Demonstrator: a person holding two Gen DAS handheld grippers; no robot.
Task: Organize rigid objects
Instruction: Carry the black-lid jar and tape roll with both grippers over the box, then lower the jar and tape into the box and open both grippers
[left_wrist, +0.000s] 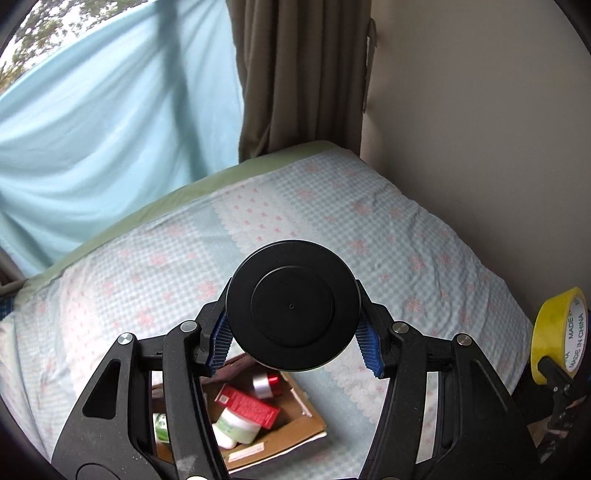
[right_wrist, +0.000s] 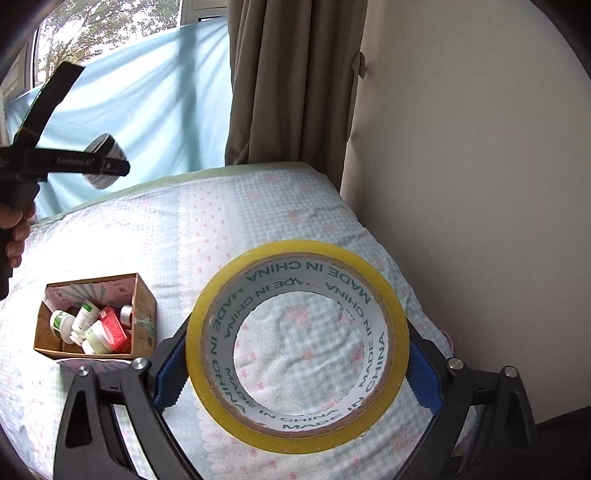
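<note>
Grippers both loaded, cardboard box (right_wrist: 94, 317) below them on the bed (right_wrist: 277, 221).
Left gripper (left_wrist: 293, 332) was clamped on a black round jar (left_wrist: 293, 304), directly above the box and nearer it. Right gripper (right_wrist: 295, 373) was clamped wide on a yellow tape roll (right_wrist: 297, 345), held upright, hole facing the camera; box lay down-left, well apart.

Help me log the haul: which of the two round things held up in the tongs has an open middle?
The yellow tape roll, in the right tongs; bedding shows through it.
</note>
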